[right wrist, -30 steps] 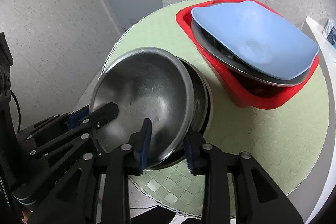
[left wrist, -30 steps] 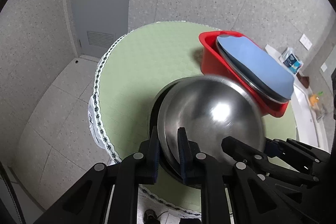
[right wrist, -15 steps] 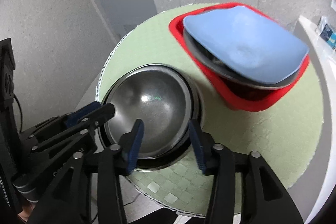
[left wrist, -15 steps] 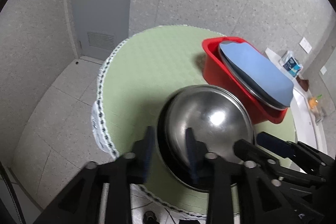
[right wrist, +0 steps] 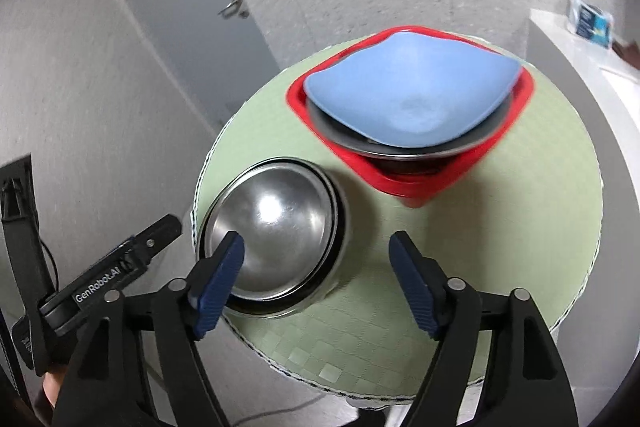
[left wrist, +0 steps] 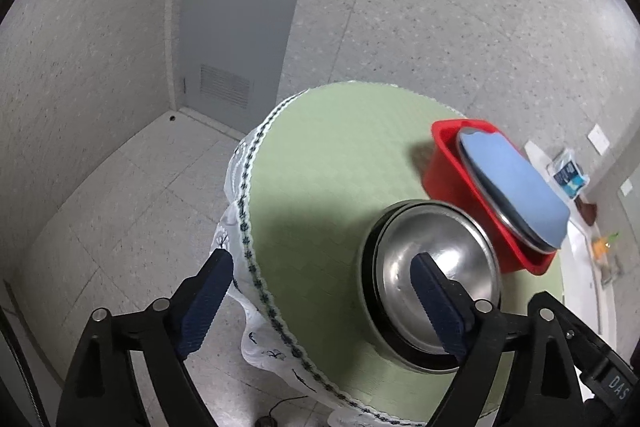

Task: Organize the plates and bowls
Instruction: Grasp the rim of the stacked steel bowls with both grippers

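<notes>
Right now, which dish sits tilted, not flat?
The blue plate, propped at a slant in the red tub. The nested steel bowls sit level on the green table.

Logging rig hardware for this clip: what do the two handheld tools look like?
Both are matte black plastic frames with silver pivot bolts. The left tool and the right tool each carry two fingers tipped with ribbed dark-blue pads. White "GenRobot.AI" lettering marks the left one's side; partial "DAS" lettering shows on the right one.

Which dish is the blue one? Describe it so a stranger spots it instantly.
Find the round green table; a red tub sits on it. The blue dish rests tilted on top of a steel plate in that tub: matte and squarish, unlike the shiny round steel bowls nearby.
</notes>
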`<state>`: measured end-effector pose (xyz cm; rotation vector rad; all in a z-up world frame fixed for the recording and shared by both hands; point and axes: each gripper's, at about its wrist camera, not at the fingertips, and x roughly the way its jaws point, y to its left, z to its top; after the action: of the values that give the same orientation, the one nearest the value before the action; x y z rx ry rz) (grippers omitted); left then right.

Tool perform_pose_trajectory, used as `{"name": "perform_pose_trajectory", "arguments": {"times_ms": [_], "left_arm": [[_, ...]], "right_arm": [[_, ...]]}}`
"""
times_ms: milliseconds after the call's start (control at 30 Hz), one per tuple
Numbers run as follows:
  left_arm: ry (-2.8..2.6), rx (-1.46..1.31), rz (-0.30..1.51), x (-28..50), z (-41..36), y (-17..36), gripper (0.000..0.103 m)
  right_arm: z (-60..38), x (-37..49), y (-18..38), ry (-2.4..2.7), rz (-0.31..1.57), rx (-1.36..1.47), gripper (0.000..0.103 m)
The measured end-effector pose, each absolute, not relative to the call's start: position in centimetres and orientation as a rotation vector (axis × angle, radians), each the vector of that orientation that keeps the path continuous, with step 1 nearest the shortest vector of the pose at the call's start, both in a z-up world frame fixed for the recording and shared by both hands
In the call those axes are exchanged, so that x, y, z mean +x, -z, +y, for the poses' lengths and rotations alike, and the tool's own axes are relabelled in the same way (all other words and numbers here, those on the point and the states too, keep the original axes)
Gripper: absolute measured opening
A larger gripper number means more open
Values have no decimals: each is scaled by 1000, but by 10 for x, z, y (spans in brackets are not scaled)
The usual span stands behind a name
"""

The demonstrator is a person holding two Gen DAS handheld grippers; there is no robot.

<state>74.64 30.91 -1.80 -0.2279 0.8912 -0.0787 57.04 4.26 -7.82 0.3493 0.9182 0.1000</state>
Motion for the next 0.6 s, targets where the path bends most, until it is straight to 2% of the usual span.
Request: {"name": "perform_pose_trajectory", "arguments": {"times_ms": [367,600], "left_arm": [[92,-259,990,763,310,49,88],[133,-234,1025,773,294,63,88]], "right_arm": [[36,586,135,-123,1040,580,80],[37,601,152,-127,1053,618,80]]}}
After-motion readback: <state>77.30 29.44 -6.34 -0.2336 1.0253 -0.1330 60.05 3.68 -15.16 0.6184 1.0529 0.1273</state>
